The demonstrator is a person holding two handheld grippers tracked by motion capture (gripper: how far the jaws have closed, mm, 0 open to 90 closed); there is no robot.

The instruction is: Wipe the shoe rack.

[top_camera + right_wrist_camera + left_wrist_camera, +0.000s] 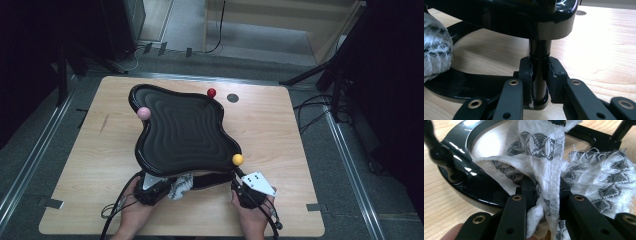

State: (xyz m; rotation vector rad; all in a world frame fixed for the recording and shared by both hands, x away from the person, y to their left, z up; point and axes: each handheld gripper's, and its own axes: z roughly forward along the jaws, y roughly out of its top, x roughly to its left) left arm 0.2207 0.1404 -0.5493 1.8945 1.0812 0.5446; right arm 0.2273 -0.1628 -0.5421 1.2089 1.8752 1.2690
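While high view hides grips: left gripper (543, 188) clamps cloth (541, 150), right gripper (539, 72) clamps post (539, 75).

**Count on the table**

One black wavy tray (182, 132). Three balls on its rim: red (211, 92) at 12 o'clock, pink (143, 113) at 10, yellow (237, 159) at 5. One patterned cloth (181, 184). Two grippers, left (159, 188) and right (239, 186).
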